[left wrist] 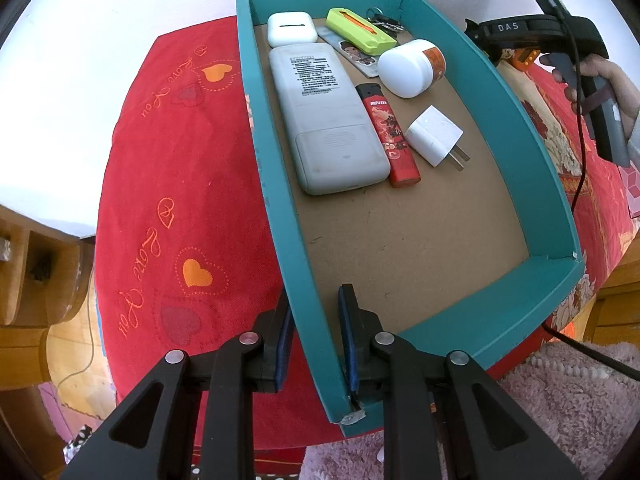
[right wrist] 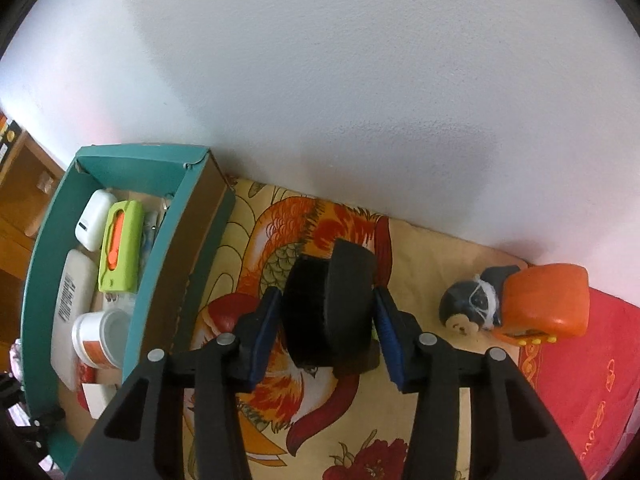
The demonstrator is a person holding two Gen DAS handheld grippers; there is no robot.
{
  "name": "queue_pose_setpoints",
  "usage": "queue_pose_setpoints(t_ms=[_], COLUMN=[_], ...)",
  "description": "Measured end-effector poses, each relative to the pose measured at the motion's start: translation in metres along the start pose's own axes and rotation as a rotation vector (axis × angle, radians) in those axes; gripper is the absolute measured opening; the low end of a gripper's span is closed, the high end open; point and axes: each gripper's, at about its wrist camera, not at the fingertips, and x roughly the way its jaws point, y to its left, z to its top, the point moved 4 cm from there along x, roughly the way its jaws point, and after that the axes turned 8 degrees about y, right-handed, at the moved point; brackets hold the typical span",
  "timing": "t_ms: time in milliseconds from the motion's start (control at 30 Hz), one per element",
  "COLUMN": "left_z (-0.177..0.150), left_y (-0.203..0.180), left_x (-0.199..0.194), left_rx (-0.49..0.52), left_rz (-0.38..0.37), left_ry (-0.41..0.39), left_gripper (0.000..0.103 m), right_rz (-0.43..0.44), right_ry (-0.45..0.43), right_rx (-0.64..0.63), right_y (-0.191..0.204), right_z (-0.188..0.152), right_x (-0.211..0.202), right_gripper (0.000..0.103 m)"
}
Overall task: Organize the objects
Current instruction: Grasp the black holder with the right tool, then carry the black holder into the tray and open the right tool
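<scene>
My left gripper (left wrist: 316, 300) is shut on the near left wall of a teal cardboard box (left wrist: 272, 160), one finger outside and one inside. In the box lie a white remote (left wrist: 324, 120), an earbuds case (left wrist: 290, 28), a lime-green case (left wrist: 360, 34), a white jar (left wrist: 408, 68), a red lighter (left wrist: 394, 136) and a white plug (left wrist: 434, 136). To the right of the box (right wrist: 40, 240), my right gripper (right wrist: 327, 296) is shut on a black round ribbed object (right wrist: 344, 280) over a patterned yellow cloth (right wrist: 248, 216). Both pads touch its sides.
An orange toy (right wrist: 544, 300) and a small dark figure (right wrist: 468, 308) lie right of the black object, near the white wall (right wrist: 320, 80). A red heart-print blanket (left wrist: 180, 200) lies under the box. Pink fuzzy fabric (left wrist: 560, 400) and wooden furniture (left wrist: 24, 280) border the bed.
</scene>
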Motion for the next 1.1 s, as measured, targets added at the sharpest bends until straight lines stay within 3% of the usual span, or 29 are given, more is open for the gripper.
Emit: queue_pose_setpoints(t_ms=[100,400,467,567,800,1100], left_z=[0.001,0.001,0.001,0.000,0.001,0.001], left_y=[0.000,0.000,0.001,0.001,0.001,0.001], left_x=[-0.001,-0.002,-0.002,-0.002,-0.003,-0.003], left_rx=[-0.006,-0.024,-0.030,-0.034,-0.046,-0.060], left_rz=[-0.001,-0.001,0.000,0.000,-0.001,0.000], left_ry=[-0.003,-0.009,-0.009,-0.010,-0.015,-0.020], left_gripper=[0.021,0.021,0.021,0.021,0.021,0.021], right_rz=[0.005,-0.013,-0.005,-0.009,-0.024,0.044], right_ry=[0.044,0.055,0.071,0.067,0.043,-0.065], right_rx=[0.003,0.013,0.037,0.034,0.042,0.029], right_y=[-0.003,0.002,0.001,0.001,-0.001,0.017], right_z=[-0.001,-0.009,-0.010,-0.014,-0.027,-0.058], right_x=[0.009,0.009,0.007,0.002,-0.008,-0.066], right_gripper=[0.056,0.066,0.065,0.050,0.050,0.050])
